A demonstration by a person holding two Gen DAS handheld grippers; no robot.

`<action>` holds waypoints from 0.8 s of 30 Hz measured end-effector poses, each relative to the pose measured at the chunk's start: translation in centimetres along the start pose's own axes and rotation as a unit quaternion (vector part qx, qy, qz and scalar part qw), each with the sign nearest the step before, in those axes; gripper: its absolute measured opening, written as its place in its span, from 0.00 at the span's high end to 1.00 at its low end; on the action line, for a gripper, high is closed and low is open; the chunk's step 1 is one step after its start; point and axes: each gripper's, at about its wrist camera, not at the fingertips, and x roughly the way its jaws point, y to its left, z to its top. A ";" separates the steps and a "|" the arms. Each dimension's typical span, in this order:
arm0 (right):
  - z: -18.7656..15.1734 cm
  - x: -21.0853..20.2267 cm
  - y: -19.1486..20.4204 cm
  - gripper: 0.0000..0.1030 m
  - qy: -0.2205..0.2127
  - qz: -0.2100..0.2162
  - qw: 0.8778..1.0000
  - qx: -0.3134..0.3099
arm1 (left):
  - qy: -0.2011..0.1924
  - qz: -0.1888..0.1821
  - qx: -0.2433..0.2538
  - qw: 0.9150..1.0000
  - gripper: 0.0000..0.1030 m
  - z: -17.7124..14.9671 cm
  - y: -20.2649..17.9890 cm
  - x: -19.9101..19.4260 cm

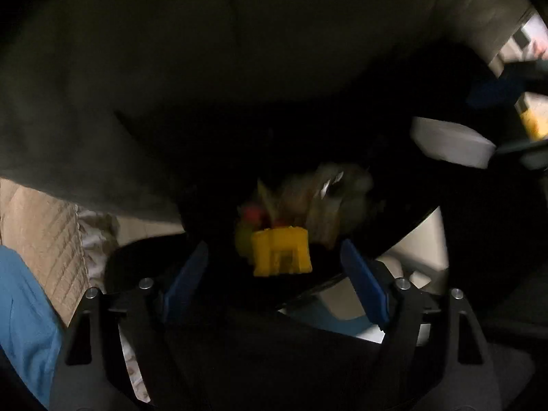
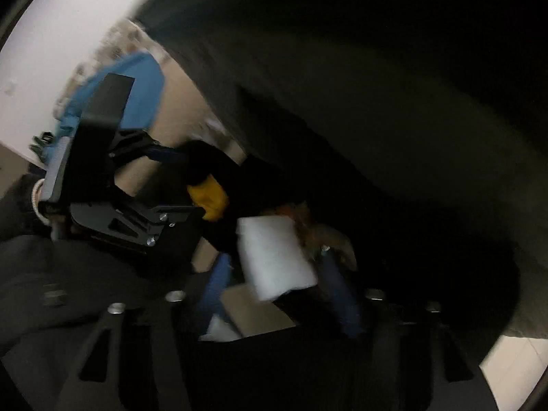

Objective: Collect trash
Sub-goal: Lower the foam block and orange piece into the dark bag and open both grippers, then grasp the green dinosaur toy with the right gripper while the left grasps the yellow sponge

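Note:
A black trash bag [image 1: 144, 78] fills both views; it also shows in the right wrist view [image 2: 394, 109]. In the left wrist view my left gripper [image 1: 274, 267] is open at the bag's mouth, and a yellow block-shaped piece of trash [image 1: 281, 250] hangs between and just beyond its blue pads, touching neither. Crumpled wrappers [image 1: 328, 198] lie deeper in the bag. In the right wrist view my right gripper [image 2: 274, 281] is shut on a white foam-like block [image 2: 275, 257]. The left gripper [image 2: 113, 178] and the yellow piece [image 2: 209, 198] show at left. The white block also shows in the left view [image 1: 452, 142].
A beige quilted cover [image 1: 44, 236] and blue cloth [image 1: 24, 315] lie at lower left. A white wall [image 2: 61, 34] and pale floor [image 2: 513, 352] show around the bag. Motion blur smears both views.

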 end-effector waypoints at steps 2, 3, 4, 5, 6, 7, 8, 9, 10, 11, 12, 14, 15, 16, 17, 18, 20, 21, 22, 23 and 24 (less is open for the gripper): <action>-0.2 0.9 -0.5 0.40 0.013 -0.005 1.000 0.012 | 0.038 -0.011 -0.004 0.999 0.24 -0.1 0.7 2.7; -0.4 0.5 -0.4 0.42 0.010 0.000 1.000 0.014 | 0.047 -0.015 -0.007 0.999 0.24 -0.1 1.0 3.3; -0.8 -0.8 0.2 0.42 -0.004 0.007 1.000 0.008 | 0.050 -0.019 -0.013 0.998 0.24 -0.1 1.4 3.5; -1.1 -2.2 0.8 0.42 -0.016 0.007 1.000 -0.002 | 0.043 -0.023 -0.016 0.999 0.24 -0.4 1.7 3.1; -1.3 -4.1 1.5 0.42 -0.033 0.005 0.999 -0.013 | 0.033 -0.031 -0.017 0.999 0.24 -0.4 1.7 2.4; -1.3 -6.2 2.2 0.42 -0.052 0.009 0.998 -0.024 | 0.023 -0.039 -0.017 0.999 0.24 -0.4 2.0 1.6; -1.2 -9.4 3.2 0.42 -0.087 0.023 0.995 -0.042 | 0.012 -0.046 -0.015 0.999 0.24 -0.6 2.0 0.8; -1.0 -11.4 3.4 0.40 -0.110 0.031 0.992 -0.051 | -0.003 -0.053 -0.010 0.999 0.24 -0.9 2.3 -0.1; -0.4 -14.2 3.6 0.40 -0.142 0.036 0.987 -0.059 | -0.018 -0.056 -0.005 0.998 0.23 -0.9 2.5 -0.8; 0.8 -15.9 3.6 0.39 -0.163 0.037 0.984 -0.060 | -0.033 -0.053 0.001 0.998 0.21 -1.0 2.3 -1.7; 2.0 -18.7 3.2 0.37 -0.195 0.034 0.978 -0.061 | -0.048 -0.052 0.006 0.998 0.18 -0.8 2.3 -2.4; 4.1 -21.9 1.9 0.31 -0.238 -0.004 0.969 -0.069 | -0.064 -0.047 0.008 0.997 0.18 -0.3 2.2 -3.4; 6.2 -23.5 0.6 0.27 -0.259 -0.055 0.961 -0.081 | -0.071 -0.050 0.007 0.996 0.18 -0.1 2.4 -3.8; 8.0 -24.4 -0.6 0.24 -0.270 -0.097 0.954 -0.092 | -0.077 -0.055 0.005 0.995 0.18 0.1 2.5 -4.1; 10.3 -25.0 -2.3 0.24 -0.275 -0.140 0.946 -0.099 | -0.084 -0.060 0.001 0.995 0.18 0.3 2.8 -4.6; 12.0 -25.3 -3.9 0.24 -0.276 -0.174 0.940 -0.102 | -0.090 -0.064 -0.002 0.994 0.18 0.5 2.9 -5.0; 16.6 -25.3 -8.5 0.24 -0.263 -0.219 0.936 -0.082 | -0.100 -0.071 -0.010 0.992 0.18 0.7 3.3 -6.2; 18.3 -25.1 -10.6 0.24 -0.255 -0.221 0.940 -0.051 | -0.104 -0.069 -0.011 0.992 0.18 0.5 3.0 -6.6; 20.3 -24.9 -13.7 0.24 -0.240 -0.196 0.951 0.016 | -0.111 -0.063 -0.012 0.992 0.18 0.4 3.0 -7.2; 21.4 -24.8 -15.8 0.24 -0.237 -0.160 0.956 0.063 | -0.120 -0.054 -0.014 0.991 0.18 0.3 2.9 -7.9; 22.0 -24.5 -17.8 0.24 -0.244 -0.115 0.956 0.119 | -0.127 -0.048 -0.016 0.991 0.18 0.3 3.0 -8.4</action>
